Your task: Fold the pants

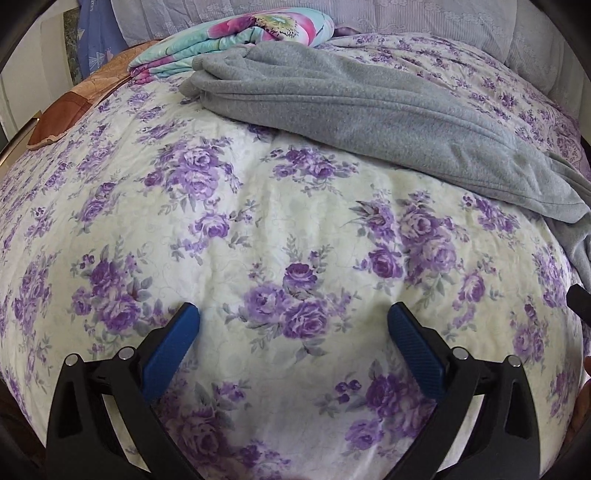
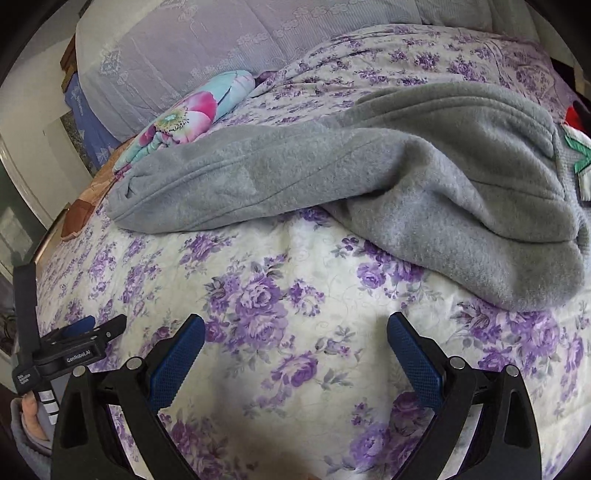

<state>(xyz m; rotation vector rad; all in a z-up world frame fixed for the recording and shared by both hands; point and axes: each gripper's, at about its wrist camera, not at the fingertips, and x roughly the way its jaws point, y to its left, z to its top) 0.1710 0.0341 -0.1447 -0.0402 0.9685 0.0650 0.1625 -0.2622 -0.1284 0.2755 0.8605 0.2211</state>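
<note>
Cut off and covered parts on the floral bed

The grey fleece pants (image 1: 369,122) run out past the left wrist view's right edge, and their waist end (image 2: 569,177) is cut by the right wrist view's right edge, beside a partly seen green-and-white patch (image 2: 580,158) and a red-and-black item (image 2: 576,110) too cropped to identify; the pants' leg end overlaps part of the folded turquoise-and-pink flowered blanket (image 1: 236,33)

The grey fleece pants (image 1: 369,110) lay loosely folded lengthwise. They stretched from upper left to right edge of the frame, legs stacked.
</note>
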